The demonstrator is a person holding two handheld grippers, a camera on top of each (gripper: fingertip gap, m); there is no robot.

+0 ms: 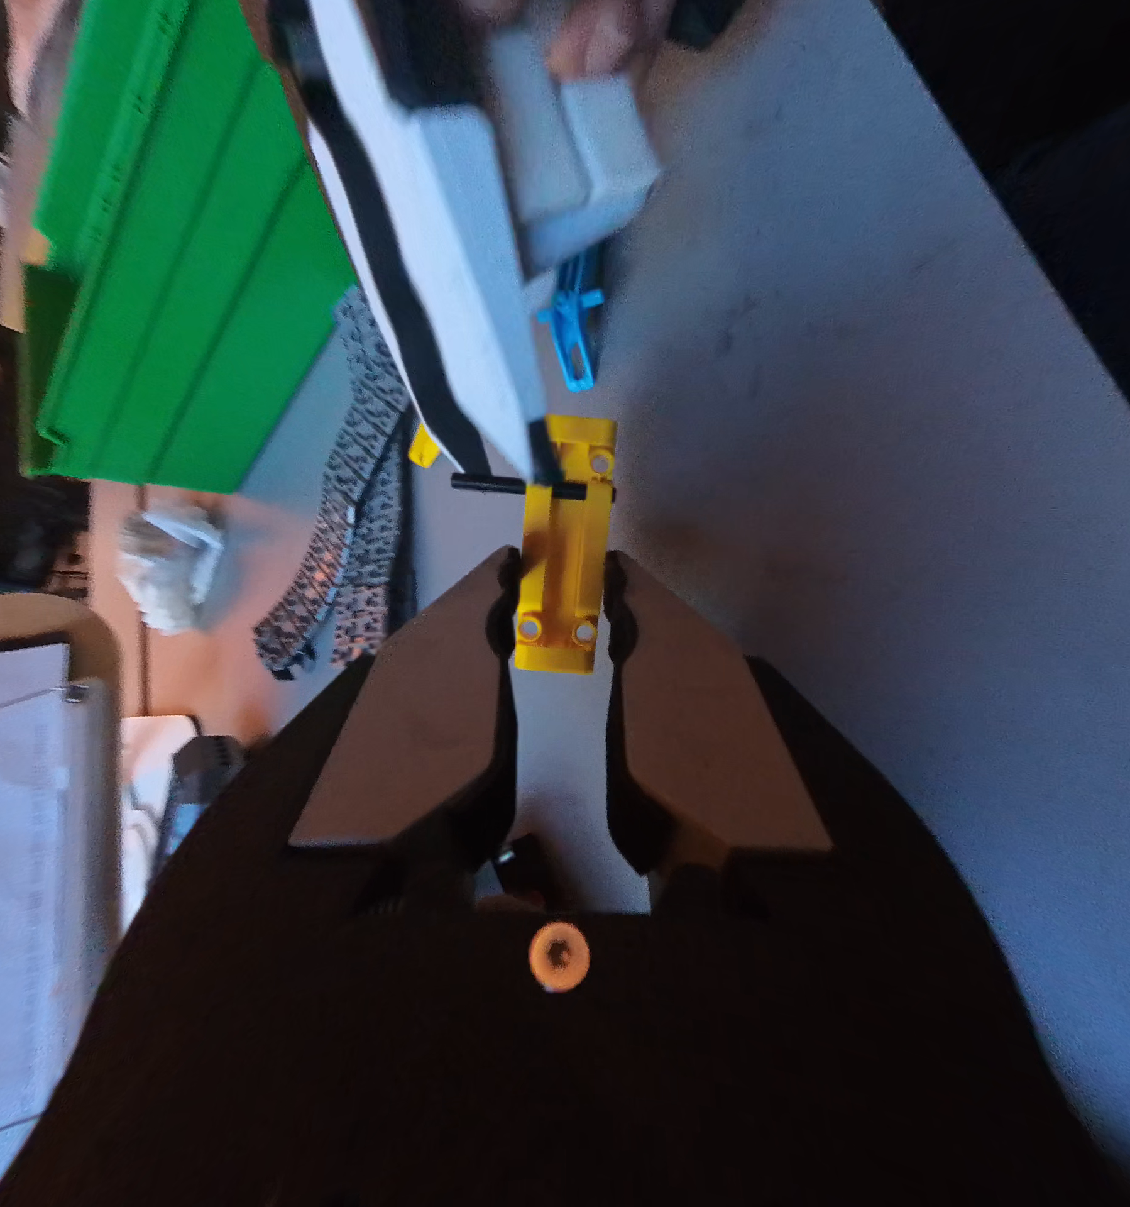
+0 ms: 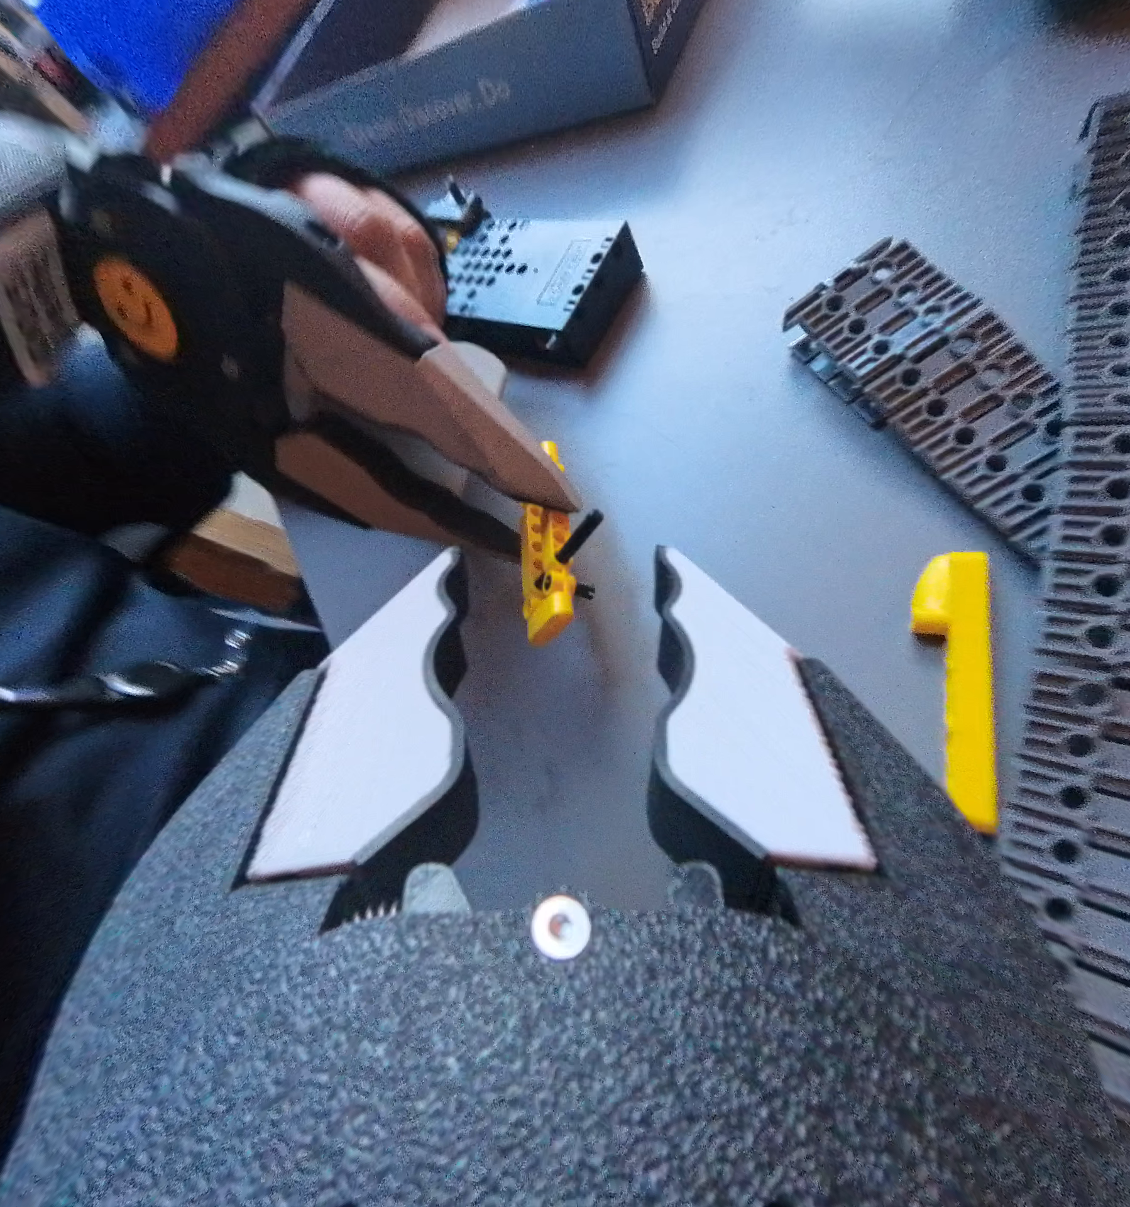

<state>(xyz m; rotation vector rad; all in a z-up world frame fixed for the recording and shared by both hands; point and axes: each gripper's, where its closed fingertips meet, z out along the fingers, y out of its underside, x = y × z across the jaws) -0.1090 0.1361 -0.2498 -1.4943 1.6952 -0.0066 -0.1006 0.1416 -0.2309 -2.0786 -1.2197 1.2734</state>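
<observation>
My left gripper [image 1: 559, 575] is shut on a small yellow pinned panel [image 1: 565, 542], gripping its sides near the near end. A black axle [image 1: 487, 483] sticks out sideways through the panel's far end. In the right wrist view the left gripper [image 2: 543, 529] holds the panel [image 2: 546, 588] just above the grey table [image 2: 745, 261], with the axle [image 2: 579, 535] pointing up and right. My right gripper [image 2: 559, 555] is open and empty, its jaws wide on either side of the panel and axle, touching neither. One white finger [image 1: 477, 313] of it reaches the axle from the far side.
A long yellow beam [image 2: 967, 686] lies right of my right gripper. Grey perforated plates [image 2: 928, 385] lie at the right, a black box [image 2: 543, 287] and a cardboard box [image 2: 484, 72] behind. A blue piece [image 1: 575, 339] and a green bin [image 1: 177, 261] show in the left wrist view. The grippers are tip to tip, or close to it.
</observation>
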